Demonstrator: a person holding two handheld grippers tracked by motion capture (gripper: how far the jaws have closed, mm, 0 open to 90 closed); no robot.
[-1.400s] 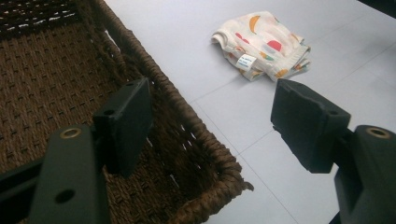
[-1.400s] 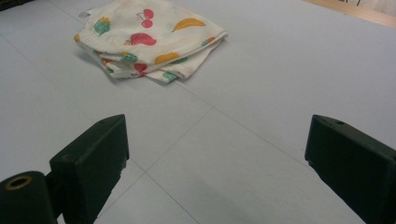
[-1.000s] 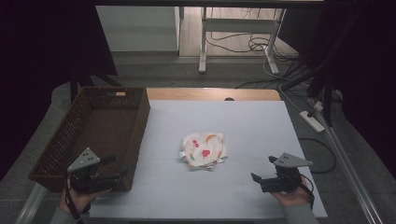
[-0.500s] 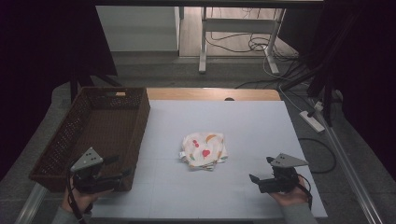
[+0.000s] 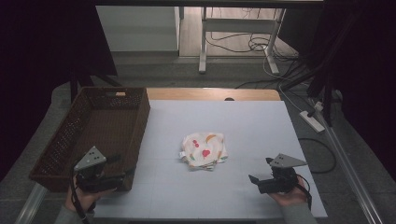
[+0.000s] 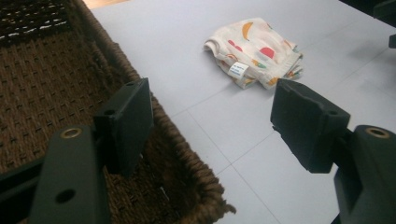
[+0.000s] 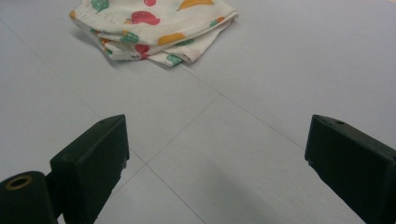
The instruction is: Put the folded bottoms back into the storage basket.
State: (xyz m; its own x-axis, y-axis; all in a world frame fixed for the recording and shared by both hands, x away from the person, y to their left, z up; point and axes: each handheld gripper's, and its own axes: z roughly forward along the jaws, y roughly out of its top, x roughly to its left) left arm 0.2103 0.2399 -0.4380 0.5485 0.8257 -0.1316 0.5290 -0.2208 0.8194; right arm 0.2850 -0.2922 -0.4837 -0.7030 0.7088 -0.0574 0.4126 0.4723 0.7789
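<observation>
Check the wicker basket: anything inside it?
The wicker basket looks empty: bare woven floor in the high view. The left gripper covers its near corner there. The folded cloth lies outside, on the table.

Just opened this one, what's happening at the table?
A person sits at the table with a gripper in each hand. A folded, fruit-printed cloth lies in the middle, untouched. The left gripper hovers open by the near corner of the wicker basket; the right gripper is open too, pointing at the cloth.
</observation>
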